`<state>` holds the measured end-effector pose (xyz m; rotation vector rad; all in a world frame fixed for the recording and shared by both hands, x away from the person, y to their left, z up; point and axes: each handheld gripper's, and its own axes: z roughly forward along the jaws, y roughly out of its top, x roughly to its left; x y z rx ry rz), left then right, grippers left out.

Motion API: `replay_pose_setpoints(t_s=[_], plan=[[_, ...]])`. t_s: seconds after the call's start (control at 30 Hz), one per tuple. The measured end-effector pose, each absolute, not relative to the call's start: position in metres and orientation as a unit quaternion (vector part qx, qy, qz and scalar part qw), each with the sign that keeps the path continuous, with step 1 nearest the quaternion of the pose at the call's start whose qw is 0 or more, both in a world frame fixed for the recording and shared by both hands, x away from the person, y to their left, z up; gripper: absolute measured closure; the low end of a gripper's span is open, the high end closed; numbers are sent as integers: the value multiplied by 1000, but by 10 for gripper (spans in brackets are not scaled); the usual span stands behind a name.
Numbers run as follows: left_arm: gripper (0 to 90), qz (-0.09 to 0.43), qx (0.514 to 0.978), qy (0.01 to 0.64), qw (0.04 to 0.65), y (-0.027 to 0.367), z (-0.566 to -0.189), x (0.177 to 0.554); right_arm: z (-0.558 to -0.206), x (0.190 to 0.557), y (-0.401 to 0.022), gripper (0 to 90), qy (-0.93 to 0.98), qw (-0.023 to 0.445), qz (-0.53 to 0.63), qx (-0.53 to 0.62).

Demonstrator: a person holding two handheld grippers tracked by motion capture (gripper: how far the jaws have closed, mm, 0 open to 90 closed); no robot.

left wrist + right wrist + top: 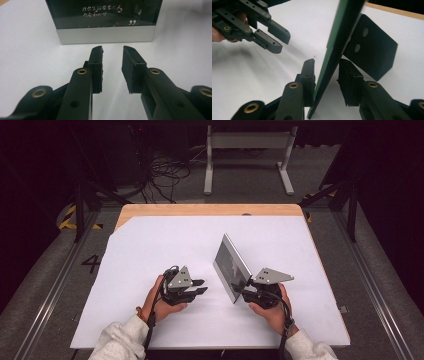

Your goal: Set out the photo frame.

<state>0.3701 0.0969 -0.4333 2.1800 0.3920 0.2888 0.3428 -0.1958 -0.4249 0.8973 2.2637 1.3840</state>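
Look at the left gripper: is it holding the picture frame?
No, the left gripper has nothing between its jaws, and the picture frame stands on the table just ahead of them.

Black jaws with brass rivets, grey three-cornered plates, black cables, white sleeves [120,340]

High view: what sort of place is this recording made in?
Probably a lab or recording workshop, not a home: a wooden table under a white sheet, loose cables on grey flooring, yellow-black hazard tape, and a metal stand against dark surroundings.
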Motion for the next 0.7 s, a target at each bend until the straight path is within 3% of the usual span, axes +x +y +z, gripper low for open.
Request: replay_pose_setpoints(t_s=[0.17, 0.7], plan=[[682, 117, 876, 165, 438, 98, -434, 372, -425, 344, -199, 746, 798, 157, 493, 308], [610, 135, 869, 189, 436, 101, -436, 379, -422, 345, -209, 777, 803, 154, 489, 304]])
